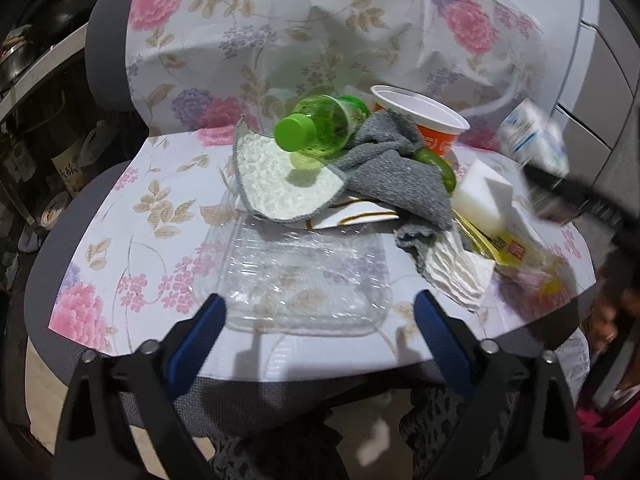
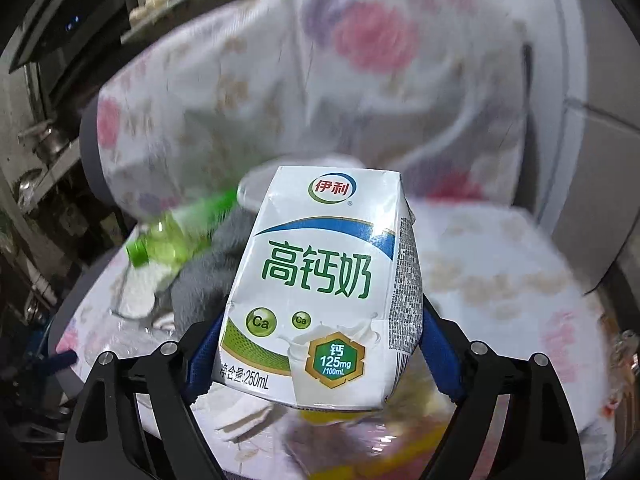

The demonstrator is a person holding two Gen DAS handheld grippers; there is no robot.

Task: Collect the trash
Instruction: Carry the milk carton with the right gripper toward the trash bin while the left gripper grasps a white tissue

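Trash is piled on a chair seat under a floral cover [image 1: 160, 208]. A green plastic bottle [image 1: 320, 128] lies on a grey cloth [image 1: 392, 168], with an orange paper cup [image 1: 424, 120] behind it. A clear plastic tray [image 1: 304, 264] lies at the front. My left gripper [image 1: 320, 304] stands open over the tray's near edge, and its blue pads do not press on the tray. My right gripper [image 2: 320, 340] is shut on a white and green milk carton [image 2: 320, 280], held upright above the seat. The carton [image 1: 532, 136] shows blurred at the right of the left wrist view.
A white sponge block [image 1: 484, 196], a yellow wrapper [image 1: 508, 248] and a crumpled tissue [image 1: 456, 272] lie at the right of the pile. A white round cloth [image 1: 288, 176] sits under the bottle. Dark kitchen shelves [image 1: 36, 120] stand on the left, pale cabinets [image 1: 600, 80] on the right.
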